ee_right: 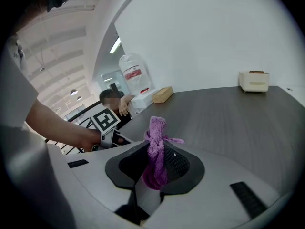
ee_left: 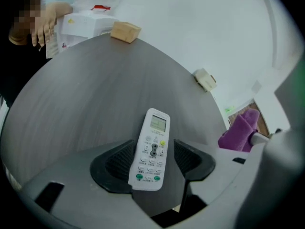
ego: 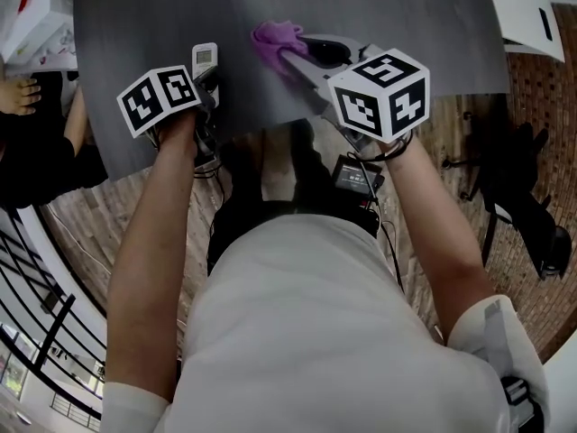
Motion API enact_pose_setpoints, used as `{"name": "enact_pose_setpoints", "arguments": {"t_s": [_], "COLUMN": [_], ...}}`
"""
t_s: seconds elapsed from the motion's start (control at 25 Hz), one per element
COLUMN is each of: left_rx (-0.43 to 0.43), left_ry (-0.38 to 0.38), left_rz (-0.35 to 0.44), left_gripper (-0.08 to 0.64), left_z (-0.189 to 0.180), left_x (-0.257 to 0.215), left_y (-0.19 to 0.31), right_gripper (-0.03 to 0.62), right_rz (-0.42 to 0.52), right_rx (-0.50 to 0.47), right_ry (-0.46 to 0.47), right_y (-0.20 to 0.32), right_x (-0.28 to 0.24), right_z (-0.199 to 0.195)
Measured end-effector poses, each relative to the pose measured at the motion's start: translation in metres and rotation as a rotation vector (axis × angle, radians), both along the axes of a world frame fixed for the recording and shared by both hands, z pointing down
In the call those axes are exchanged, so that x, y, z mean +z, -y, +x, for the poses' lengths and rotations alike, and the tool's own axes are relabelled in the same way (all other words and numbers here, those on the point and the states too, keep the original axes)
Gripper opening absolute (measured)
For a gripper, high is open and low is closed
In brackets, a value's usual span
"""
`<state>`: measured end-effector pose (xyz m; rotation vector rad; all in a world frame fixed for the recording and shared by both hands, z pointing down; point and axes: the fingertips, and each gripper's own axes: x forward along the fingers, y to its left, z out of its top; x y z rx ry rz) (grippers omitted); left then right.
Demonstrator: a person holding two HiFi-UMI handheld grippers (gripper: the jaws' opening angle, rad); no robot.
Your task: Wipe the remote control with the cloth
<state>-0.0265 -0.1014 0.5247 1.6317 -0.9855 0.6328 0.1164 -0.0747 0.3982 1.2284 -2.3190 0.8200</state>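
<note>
**Held items**
- Left tongs (ee_left: 152, 162): jaws clamped on the lower end of a white rectangular remote control (ee_left: 152, 149). Its small display and green buttons face up, and the display end points away over the tabletop. Whether the remote control touches the surface cannot be told.
- Right tongs (ee_right: 159, 162): jaws pressed onto a bunched purple microfibre cloth (ee_right: 156, 149), whose twisted top sticks out past the pads. The cloth is held to the right of the remote control, near it but apart.

**Containers**
- Small cream rectangular box (ee_right: 253, 81): stands beyond the remote control and to its right, near the tabletop's far edge. It is closed and its contents are not visible.
- Tan cardboard block (ee_left: 125, 31): lies well beyond the remote control at the far edge. It is closed, so nothing inside can be seen.
- White cartons under a clear plastic bag with a red label (ee_left: 81, 20): stacked beyond the remote control to its left, off the tabletop's corner. The contents cannot be made out, and a seated person's hand (ee_left: 47, 25) rests beside them.

**Surface**
- Dark grey wood-grain tabletop (ego: 406, 25): rounded at the edge, matt.

**Room**
- Plain white wall (ee_left: 205, 18): rises behind the tabletop, beyond the remote control.
- Brick-patterned floor (ego: 469, 152): lies below the tabletop's near edge, on the holder's side of the remote control.
- Black railing bars (ego: 36, 332): stand far to the left, behind the holder.
</note>
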Motion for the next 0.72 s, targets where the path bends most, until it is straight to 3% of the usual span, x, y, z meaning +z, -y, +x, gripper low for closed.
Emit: {"name": "enact_pose_setpoints", "arguments": {"t_s": [0.24,0.36,0.44,0.56,0.72], "left_rx": [0.040,0.047,0.034,-0.016,-0.054], "left_ry": [-0.060,-0.110,-0.198,-0.406,-0.628], "left_rz": [0.045,0.102,0.155,0.227,0.271], "left_gripper": [0.243,0.243,0.242,0.242,0.241], "left_z": [-0.002,-0.020,-0.031,-0.047,-0.063], "left_x": [-0.015,-0.036,-0.059,-0.100,-0.141], "left_y": [-0.012,-0.016,-0.022,-0.036,-0.060], "right_gripper": [0.089,0.089,0.089,0.089,0.089], "right_rz": [-0.023,-0.032,-0.040,-0.040,-0.012], "right_rx": [0.060,0.101,0.135,0.194,0.271], "right_ry": [0.025,0.045,0.075,0.138,0.219], "right_y": [-0.007,-0.008,-0.011,-0.014,-0.020], "right_x": [0.000,-0.004,-0.008,-0.021,-0.044], "right_z": [0.000,-0.005,-0.007,-0.011,-0.015]}}
